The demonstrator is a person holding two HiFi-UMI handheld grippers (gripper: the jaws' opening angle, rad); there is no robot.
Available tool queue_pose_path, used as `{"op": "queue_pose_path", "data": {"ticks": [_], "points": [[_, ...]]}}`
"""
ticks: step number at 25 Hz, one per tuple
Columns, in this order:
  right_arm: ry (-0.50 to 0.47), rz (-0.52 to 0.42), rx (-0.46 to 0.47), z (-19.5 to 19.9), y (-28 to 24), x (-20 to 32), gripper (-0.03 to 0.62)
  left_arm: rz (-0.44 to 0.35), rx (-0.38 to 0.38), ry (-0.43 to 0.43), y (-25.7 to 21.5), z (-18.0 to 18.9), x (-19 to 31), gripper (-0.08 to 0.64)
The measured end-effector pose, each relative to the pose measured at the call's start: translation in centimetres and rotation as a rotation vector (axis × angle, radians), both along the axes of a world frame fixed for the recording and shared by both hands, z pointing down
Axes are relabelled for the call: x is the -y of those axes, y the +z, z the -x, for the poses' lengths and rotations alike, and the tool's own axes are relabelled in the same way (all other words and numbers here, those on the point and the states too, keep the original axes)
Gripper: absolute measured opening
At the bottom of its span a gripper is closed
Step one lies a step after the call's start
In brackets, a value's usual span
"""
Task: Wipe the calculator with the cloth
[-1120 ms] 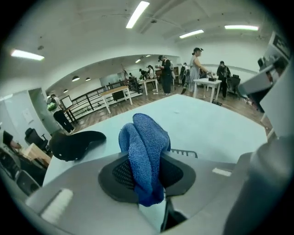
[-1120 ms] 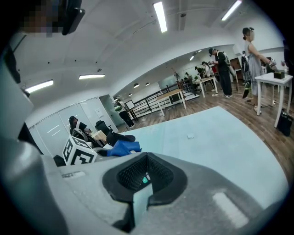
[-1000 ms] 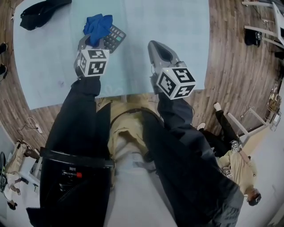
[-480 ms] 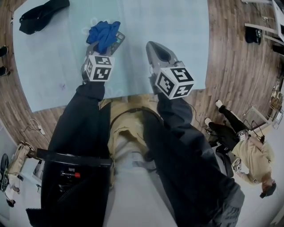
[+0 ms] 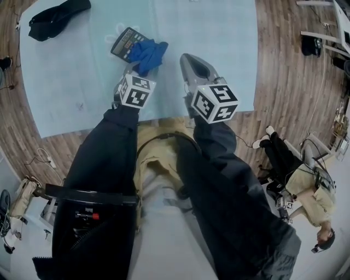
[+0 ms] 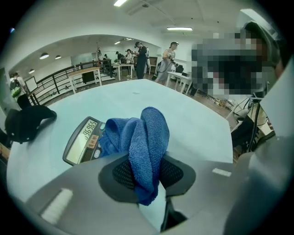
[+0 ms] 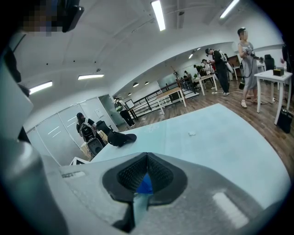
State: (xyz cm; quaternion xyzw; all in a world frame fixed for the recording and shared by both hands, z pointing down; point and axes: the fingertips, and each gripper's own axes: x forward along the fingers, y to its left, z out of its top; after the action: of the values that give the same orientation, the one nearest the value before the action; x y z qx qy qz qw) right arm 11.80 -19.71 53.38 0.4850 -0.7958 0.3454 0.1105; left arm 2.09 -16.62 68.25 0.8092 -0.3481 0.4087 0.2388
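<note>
A dark calculator [image 5: 124,42] lies on the pale blue table [image 5: 224,33]; its lit display [image 6: 87,131] shows in the left gripper view. A blue cloth [image 5: 147,53] rests against the calculator's right end and covers part of it. My left gripper [image 5: 140,70] is shut on the blue cloth [image 6: 146,151], which bunches up between the pads. My right gripper [image 5: 190,59] hovers just right of the cloth, apart from it. In the right gripper view its jaws [image 7: 146,170] meet at the tips with nothing held; a sliver of blue shows behind them.
A black bag [image 5: 57,16] lies at the table's far left corner, also seen as a black bag [image 7: 120,137] in the right gripper view. The table's near edge [image 5: 164,112] runs just before my arms. People and desks stand far off on the wooden floor.
My left gripper has dragged the cloth rightward across the calculator; the calculator now shows left of the cloth instead of right. The right gripper has barely moved.
</note>
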Motion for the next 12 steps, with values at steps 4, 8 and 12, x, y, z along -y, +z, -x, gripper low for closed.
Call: {"op": "queue_pose_path", "data": {"ticks": [4, 8, 12], "points": [[0.002, -0.008, -0.002, 0.3, -0.5, -0.5, -0.002, 0.048, -0.045, 0.017, -0.2, -0.7, -1.3, 0.094], [0.015, -0.032, -0.002, 0.4, -1.3, -1.0, -0.002, 0.070, -0.124, -0.045, -2.1, -0.5, -1.4, 0.094], [0.038, -0.076, 0.003, -0.4, -3.2, -1.2, -0.002, 0.048, -0.251, -0.143, -6.4, -1.1, -0.7, 0.094]]}}
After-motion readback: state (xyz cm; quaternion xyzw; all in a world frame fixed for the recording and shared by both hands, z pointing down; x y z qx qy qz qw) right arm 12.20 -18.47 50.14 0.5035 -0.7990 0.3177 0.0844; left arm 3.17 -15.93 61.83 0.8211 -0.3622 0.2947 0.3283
